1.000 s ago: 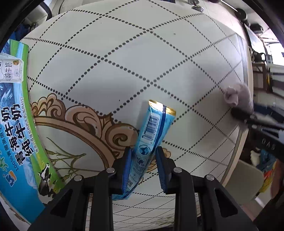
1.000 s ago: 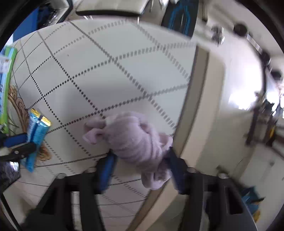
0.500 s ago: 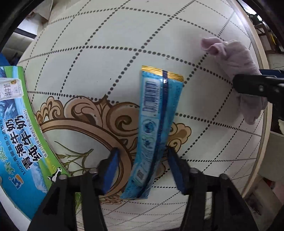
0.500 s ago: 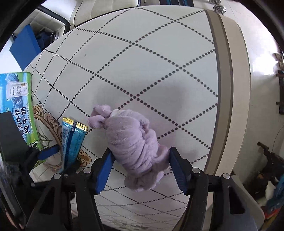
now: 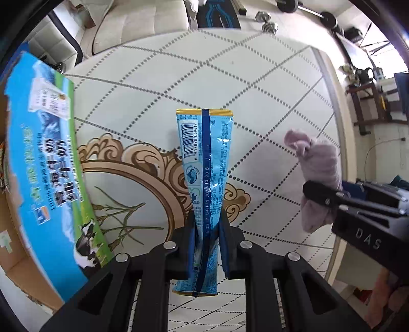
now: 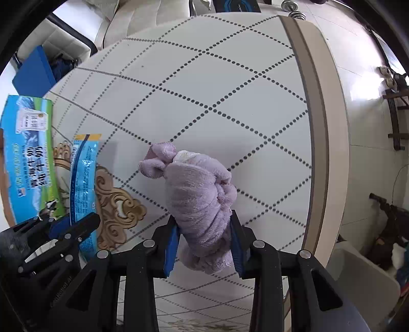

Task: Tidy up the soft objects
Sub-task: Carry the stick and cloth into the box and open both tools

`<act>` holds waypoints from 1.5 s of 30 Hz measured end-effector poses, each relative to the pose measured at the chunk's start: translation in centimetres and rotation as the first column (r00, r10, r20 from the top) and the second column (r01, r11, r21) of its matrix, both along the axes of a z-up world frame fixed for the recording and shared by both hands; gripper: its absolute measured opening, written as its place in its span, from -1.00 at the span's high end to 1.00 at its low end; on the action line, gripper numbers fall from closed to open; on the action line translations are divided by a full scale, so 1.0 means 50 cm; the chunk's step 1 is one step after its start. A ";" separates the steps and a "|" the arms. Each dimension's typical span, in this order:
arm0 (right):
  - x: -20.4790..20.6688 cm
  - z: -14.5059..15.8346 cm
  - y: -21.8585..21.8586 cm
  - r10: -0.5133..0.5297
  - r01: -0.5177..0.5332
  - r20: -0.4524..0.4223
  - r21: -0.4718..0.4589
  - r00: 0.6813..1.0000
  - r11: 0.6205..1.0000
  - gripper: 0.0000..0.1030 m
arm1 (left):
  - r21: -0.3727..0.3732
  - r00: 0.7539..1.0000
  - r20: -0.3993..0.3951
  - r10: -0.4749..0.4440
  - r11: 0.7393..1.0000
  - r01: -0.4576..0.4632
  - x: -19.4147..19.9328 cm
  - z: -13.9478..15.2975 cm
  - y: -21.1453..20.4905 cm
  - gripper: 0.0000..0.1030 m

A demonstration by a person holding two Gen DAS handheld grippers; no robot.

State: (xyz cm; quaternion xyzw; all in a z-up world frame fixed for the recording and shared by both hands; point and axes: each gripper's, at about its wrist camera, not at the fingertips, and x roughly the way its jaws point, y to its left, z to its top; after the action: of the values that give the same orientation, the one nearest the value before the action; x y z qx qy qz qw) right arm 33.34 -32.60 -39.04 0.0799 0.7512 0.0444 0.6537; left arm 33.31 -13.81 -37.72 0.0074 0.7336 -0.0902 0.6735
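Observation:
My left gripper [image 5: 206, 231] is shut on a long blue snack packet [image 5: 204, 163] and holds it lifted above the patterned table [image 5: 179, 76]. The packet also shows in the right wrist view [image 6: 83, 178], with the left gripper [image 6: 58, 229] below it. My right gripper [image 6: 203, 235] is shut on a rolled purple towel [image 6: 196, 194] and holds it off the table. The towel [image 5: 319, 163] and the right gripper [image 5: 329, 196] appear at the right of the left wrist view.
An open cardboard milk carton with a blue and green printed flap [image 5: 46, 158] stands at the left; it also shows in the right wrist view [image 6: 25, 153]. The table's brown-banded edge [image 6: 319, 127] runs on the right, with floor beyond. A sofa [image 5: 133, 23] lies behind.
Both grippers closed on their objects and lifted them: the left on the blue packet, the right on the purple towel. The views rose, showing more of the table and the room.

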 end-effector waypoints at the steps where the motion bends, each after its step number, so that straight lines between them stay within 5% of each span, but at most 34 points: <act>1: -0.007 0.011 0.002 -0.010 0.009 0.006 0.011 1.000 1.000 0.28 | -0.010 1.000 0.011 0.010 1.000 -0.010 -0.004 0.014 0.007 0.73; 12: -0.058 0.233 0.114 -0.054 0.033 0.146 0.142 0.988 0.989 0.28 | -0.127 0.977 0.188 0.099 0.989 -0.076 -0.056 0.227 0.114 0.74; 18: -0.061 0.359 0.261 -0.007 -0.031 0.207 0.180 0.978 0.983 0.28 | -0.140 0.956 0.242 0.165 0.981 -0.133 -0.063 0.299 0.273 0.74; 22: -0.068 0.393 0.386 0.028 -0.066 0.205 0.180 0.978 0.981 0.28 | -0.105 0.943 0.257 0.213 0.976 -0.191 -0.070 0.328 0.398 0.74; 26: -0.077 0.376 0.502 0.035 -0.068 0.189 0.175 0.981 0.982 0.28 | -0.047 0.935 0.259 0.242 0.970 -0.238 -0.077 0.347 0.548 0.73; 32: -0.072 0.269 0.637 0.046 -0.061 0.141 0.106 0.989 0.993 0.28 | 0.016 0.936 0.194 0.293 0.953 -0.302 -0.057 0.266 0.699 0.73; 45: -0.062 0.091 0.690 0.063 -0.057 0.085 -0.065 0.994 0.996 0.28 | 0.129 0.957 0.029 0.288 0.948 -0.289 -0.003 0.048 0.774 0.73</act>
State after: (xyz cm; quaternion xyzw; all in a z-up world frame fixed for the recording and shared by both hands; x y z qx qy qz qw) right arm 30.23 1.92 -34.51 0.0349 0.7251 0.0440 0.6864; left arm 33.17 24.91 -35.31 -0.0550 0.7279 0.0580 0.6810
